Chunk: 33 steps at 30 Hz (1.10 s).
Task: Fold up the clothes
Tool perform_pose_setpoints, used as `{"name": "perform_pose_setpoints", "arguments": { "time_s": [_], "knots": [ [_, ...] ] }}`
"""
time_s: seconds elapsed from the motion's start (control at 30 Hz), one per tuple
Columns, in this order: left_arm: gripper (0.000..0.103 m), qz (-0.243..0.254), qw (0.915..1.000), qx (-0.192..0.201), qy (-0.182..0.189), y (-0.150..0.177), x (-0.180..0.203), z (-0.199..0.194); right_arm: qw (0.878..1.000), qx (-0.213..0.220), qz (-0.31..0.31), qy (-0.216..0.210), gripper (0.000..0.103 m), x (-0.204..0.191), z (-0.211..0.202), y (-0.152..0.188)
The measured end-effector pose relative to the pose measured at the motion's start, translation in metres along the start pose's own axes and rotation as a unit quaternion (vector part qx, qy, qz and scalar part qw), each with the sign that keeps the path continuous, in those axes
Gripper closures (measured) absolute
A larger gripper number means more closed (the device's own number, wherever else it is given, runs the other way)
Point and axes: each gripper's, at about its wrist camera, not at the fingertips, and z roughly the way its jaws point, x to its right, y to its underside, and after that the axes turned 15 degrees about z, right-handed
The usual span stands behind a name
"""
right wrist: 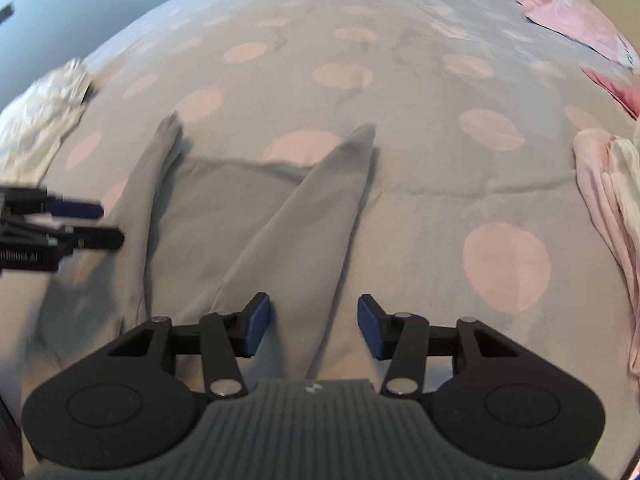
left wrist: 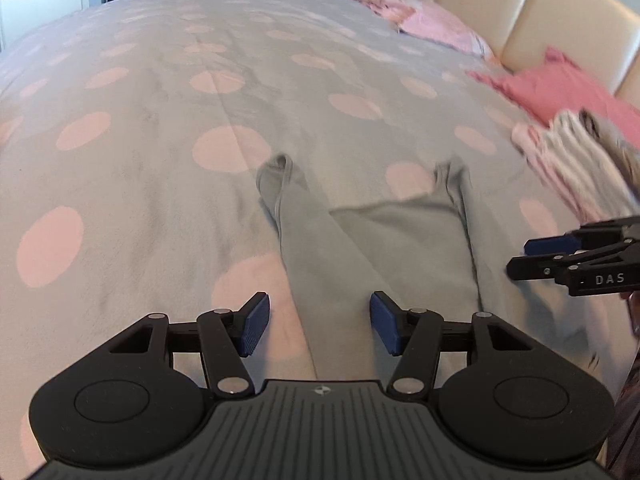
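Observation:
A grey garment [left wrist: 384, 240] lies flat on the spotted bedspread, both long sleeves folded in over its body and pointing away from me. My left gripper [left wrist: 320, 322] hovers over the near end of the left sleeve [left wrist: 308, 236], jaws open, pads clear of the cloth. My right gripper [right wrist: 314, 326] hangs open above the near end of the right sleeve [right wrist: 304, 232], with nothing pressed between its pads. Each gripper shows at the edge of the other's view: the right gripper [left wrist: 532, 258] and the left gripper [right wrist: 106, 224].
The grey bedspread [left wrist: 200, 80] with pink dots covers the whole bed. Pink and striped clothes [left wrist: 560, 148] are piled at the right, with pink pillows [left wrist: 436, 20] by the cream headboard [left wrist: 520, 8]. A white crumpled garment [right wrist: 40, 116] lies at the left.

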Motion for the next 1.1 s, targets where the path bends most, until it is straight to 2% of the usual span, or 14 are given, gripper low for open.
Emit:
{"name": "perform_pose_setpoints", "arguments": {
  "time_s": [0.17, 0.27, 0.4, 0.5, 0.53, 0.57, 0.63, 0.67, 0.83, 0.93, 1.1],
  "knots": [
    [0.049, -0.041, 0.9988, 0.024, 0.011, -0.016, -0.02, 0.012, 0.999, 0.016, 0.034, -0.017, 0.051, 0.005, 0.011, -0.03],
    [0.049, -0.08, 0.9963, 0.025, 0.02, -0.023, -0.034, 0.025, 0.998, 0.019, 0.046, -0.025, 0.051, 0.006, 0.022, -0.045],
    [0.05, -0.073, 0.9969, 0.025, 0.015, -0.025, -0.038, 0.038, 0.997, 0.007, 0.069, -0.033, 0.051, 0.01, 0.044, -0.057],
    [0.065, -0.061, 0.9977, 0.027, 0.011, -0.026, -0.04, 0.045, 0.996, 0.011, 0.075, -0.04, 0.054, 0.012, 0.055, -0.062],
    [0.074, -0.057, 0.9978, 0.03, 0.012, -0.026, -0.04, 0.044, 0.996, 0.013, 0.072, -0.041, 0.06, 0.011, 0.056, -0.062],
    [0.084, -0.054, 0.9979, 0.034, 0.014, -0.026, -0.04, 0.043, 0.997, 0.015, 0.067, -0.041, 0.079, 0.009, 0.057, -0.062],
    [0.092, -0.067, 0.9958, 0.052, 0.037, -0.026, -0.044, 0.035, 0.997, 0.018, 0.063, -0.043, 0.086, 0.008, 0.055, -0.063],
    [0.094, -0.063, 0.9953, 0.061, 0.041, -0.027, -0.044, 0.029, 0.997, 0.019, 0.062, -0.048, 0.09, 0.009, 0.052, -0.064],
    [0.097, -0.044, 0.9913, 0.109, 0.06, -0.033, -0.039, -0.006, 0.994, 0.044, 0.059, -0.083, 0.091, 0.015, 0.017, -0.066],
    [0.097, -0.036, 0.988, 0.134, 0.067, -0.034, -0.033, -0.034, 0.991, 0.064, 0.047, -0.108, 0.091, 0.015, -0.015, -0.06],
    [0.097, 0.008, 0.9816, 0.173, 0.081, -0.024, -0.013, -0.09, 0.983, 0.096, 0.02, -0.156, 0.091, 0.016, -0.073, -0.04]
  ]
}}
